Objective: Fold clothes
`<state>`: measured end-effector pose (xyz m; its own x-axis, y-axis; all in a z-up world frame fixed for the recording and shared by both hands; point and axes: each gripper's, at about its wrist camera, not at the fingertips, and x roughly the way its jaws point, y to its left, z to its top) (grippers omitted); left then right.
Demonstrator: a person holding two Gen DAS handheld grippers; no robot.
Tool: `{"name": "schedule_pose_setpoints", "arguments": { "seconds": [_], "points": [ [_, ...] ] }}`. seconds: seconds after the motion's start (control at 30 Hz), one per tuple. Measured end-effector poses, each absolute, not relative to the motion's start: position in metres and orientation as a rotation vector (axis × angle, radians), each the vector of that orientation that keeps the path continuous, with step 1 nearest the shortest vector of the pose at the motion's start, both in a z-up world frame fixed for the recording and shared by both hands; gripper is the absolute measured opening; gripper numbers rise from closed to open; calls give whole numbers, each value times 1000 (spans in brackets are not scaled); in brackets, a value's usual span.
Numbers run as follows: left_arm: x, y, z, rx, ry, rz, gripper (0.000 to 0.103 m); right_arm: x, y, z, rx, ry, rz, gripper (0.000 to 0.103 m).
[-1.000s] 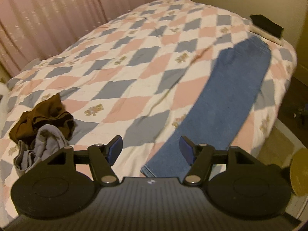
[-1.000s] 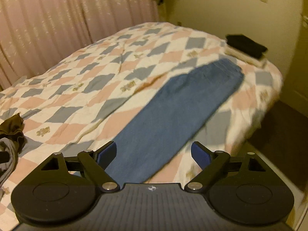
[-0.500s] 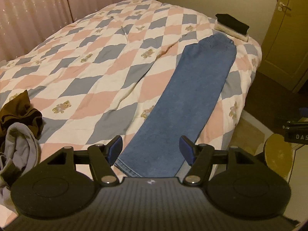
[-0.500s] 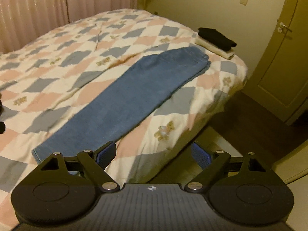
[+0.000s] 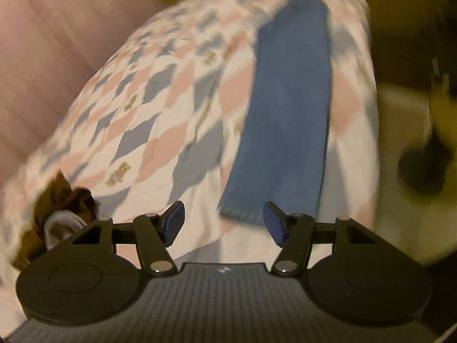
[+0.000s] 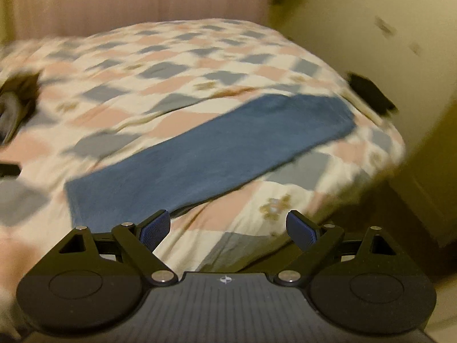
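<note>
Both views are blurred. A pair of blue jeans (image 5: 285, 108) lies flat as one long narrow strip on a bed (image 5: 160, 108) with a diamond-patterned quilt, running from lower centre to the upper right of the left wrist view. Your left gripper (image 5: 222, 223) hangs wide apart and empty just over the hem end. Your right gripper (image 6: 228, 227) is also spread wide and empty, beside the strip's long edge.

Denim looks thick and fairly heavy, soft but slow to drape; pinch the hem corners so both layers lift together.

Crumpled brown and grey clothes (image 5: 60, 211) sit at lower left, well apart. A dark folded stack (image 6: 370, 93) lies near the far end; nothing blocks the jeans.
</note>
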<state>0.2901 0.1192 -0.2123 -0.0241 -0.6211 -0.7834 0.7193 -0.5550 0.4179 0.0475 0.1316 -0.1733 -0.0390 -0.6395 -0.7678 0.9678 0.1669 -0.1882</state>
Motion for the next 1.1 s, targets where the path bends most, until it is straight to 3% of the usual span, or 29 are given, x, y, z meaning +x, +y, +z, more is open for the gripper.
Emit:
{"name": "schedule_pose_setpoints", "arguments": {
  "seconds": [0.3,0.43,0.67,0.77,0.87,1.0,1.1],
  "points": [
    [304,133,-331,1696,-612,-1891,58,152,162,-253,229,999,-1062,87],
    [317,114,-376,1733,-988,-1936,58,206,164,-296,121,1059,-956,83],
    [347,86,-436,1737,-1431,-2042,62,273,153,-373,-2,1176,-911,76],
    [353,83,-446,1682,-1494,-2075,62,288,149,-395,-61,1218,-947,77],
    [355,74,-446,1650,-1433,-2119,62,299,147,-412,-150,1259,-959,76],
    [351,63,-446,1637,-1363,-2158,57,311,141,-427,-268,1290,-976,52],
    [347,60,-450,1638,-1447,-2162,54,312,135,-437,-307,1326,-945,52]
  ]
}}
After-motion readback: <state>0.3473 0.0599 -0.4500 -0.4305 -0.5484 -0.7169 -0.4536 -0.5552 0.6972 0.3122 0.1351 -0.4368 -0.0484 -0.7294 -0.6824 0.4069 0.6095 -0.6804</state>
